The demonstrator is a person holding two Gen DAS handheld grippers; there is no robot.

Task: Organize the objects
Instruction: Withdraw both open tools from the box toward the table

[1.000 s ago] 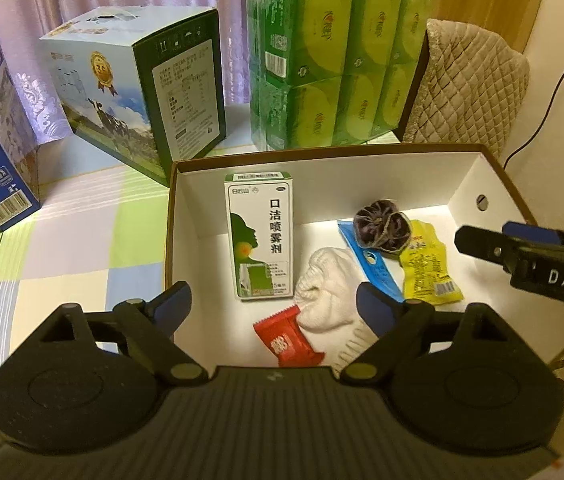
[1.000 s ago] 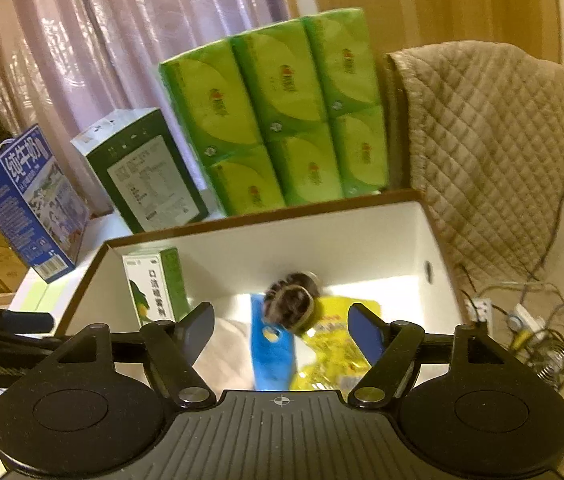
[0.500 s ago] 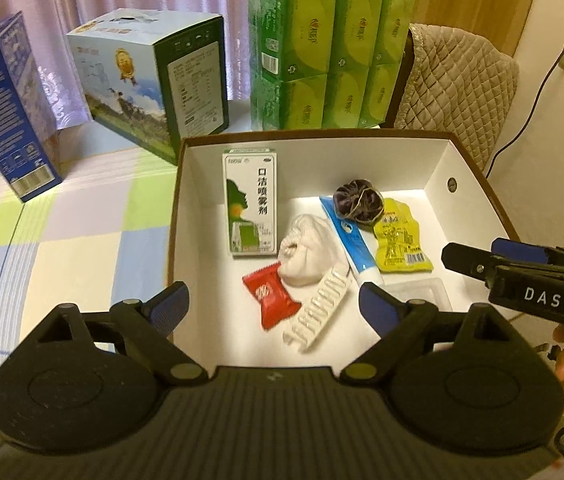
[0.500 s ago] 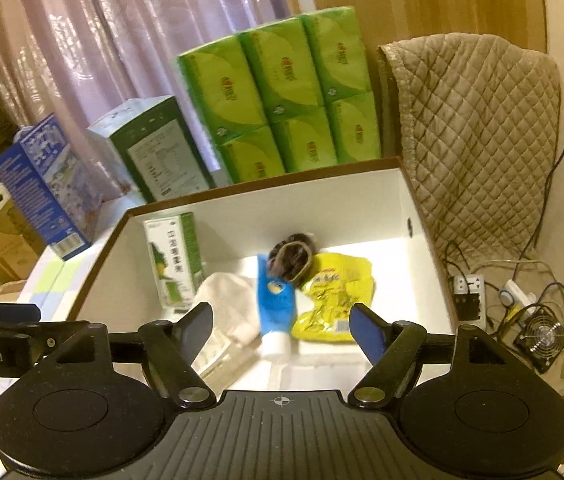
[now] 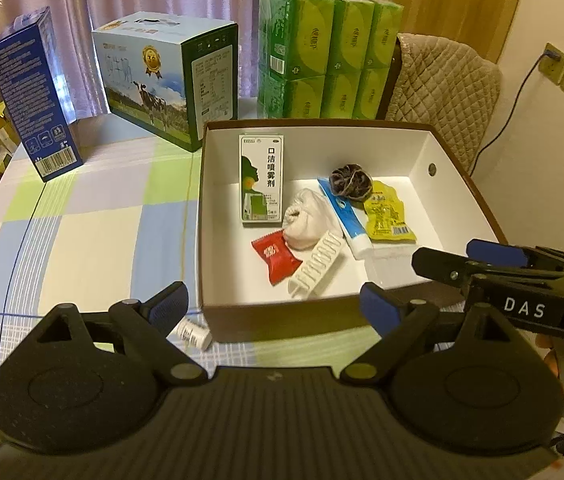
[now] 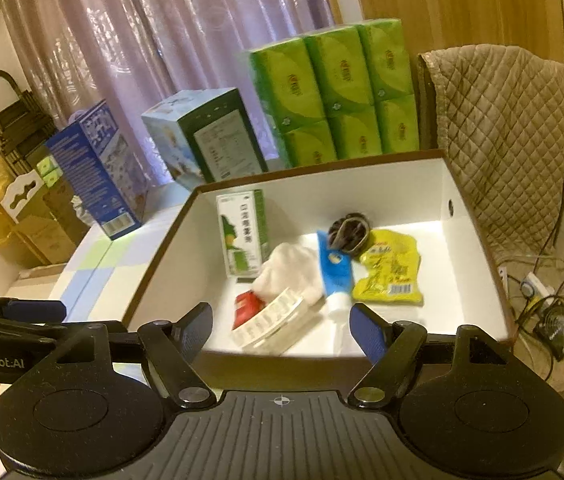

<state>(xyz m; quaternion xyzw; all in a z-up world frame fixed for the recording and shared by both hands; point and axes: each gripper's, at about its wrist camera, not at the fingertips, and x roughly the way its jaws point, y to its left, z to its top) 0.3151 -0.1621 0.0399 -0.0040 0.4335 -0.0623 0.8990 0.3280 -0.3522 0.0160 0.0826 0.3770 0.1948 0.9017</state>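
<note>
The left wrist camera looks forward and down from near the cardboard box (image 5: 466, 184), whose near wall lies just beyond its fingers at 12 o'clock, with checked tablecloth (image 5: 94, 232) toward 10 o'clock. The right wrist camera faces the same box (image 6: 478, 216) from its near edge. Both views share the box interior and the green tissue packs (image 5: 330, 52) (image 6: 338, 92) at 12 o'clock.

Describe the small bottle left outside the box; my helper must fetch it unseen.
Find the brown, white-lined box on the checked tablecloth. Outside its near left corner lies a small white bottle on its side, the only loose item not inside the box.
</note>
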